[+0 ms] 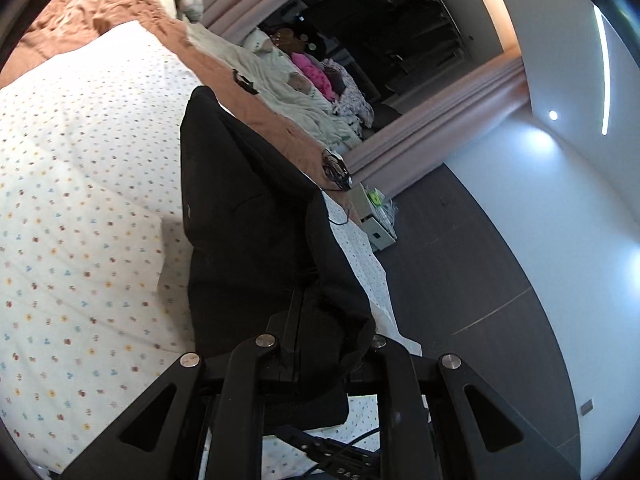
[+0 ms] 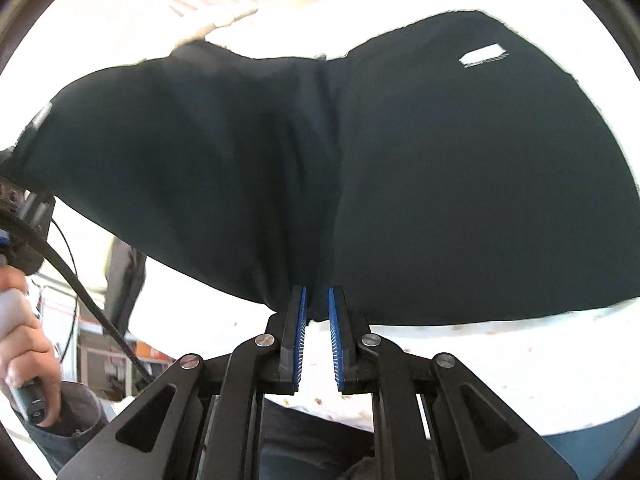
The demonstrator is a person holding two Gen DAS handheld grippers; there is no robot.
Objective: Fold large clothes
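A large black garment (image 1: 240, 200) hangs stretched from my left gripper (image 1: 324, 320), which is shut on a bunched corner; cloth covers most of its fingers. The garment rises off the dotted bedsheet (image 1: 80, 200) in the left wrist view. In the right wrist view the same black garment (image 2: 440, 180) spreads over the sheet (image 2: 480, 360), with a white label (image 2: 482, 56) near its far right. My right gripper (image 2: 318, 300) pinches the garment's near edge between its blue pads (image 2: 301, 320). At the far left, a person's hand (image 2: 20, 340) grips the other gripper's handle.
An orange blanket (image 1: 100, 8) lies at the head of the bed, and a heap of clothes (image 1: 320, 76) beyond it. Black cabled gear (image 1: 336, 168) sits at the bed's edge. A white box (image 1: 378, 216) stands on the dark floor (image 1: 480, 260) beside the bed.
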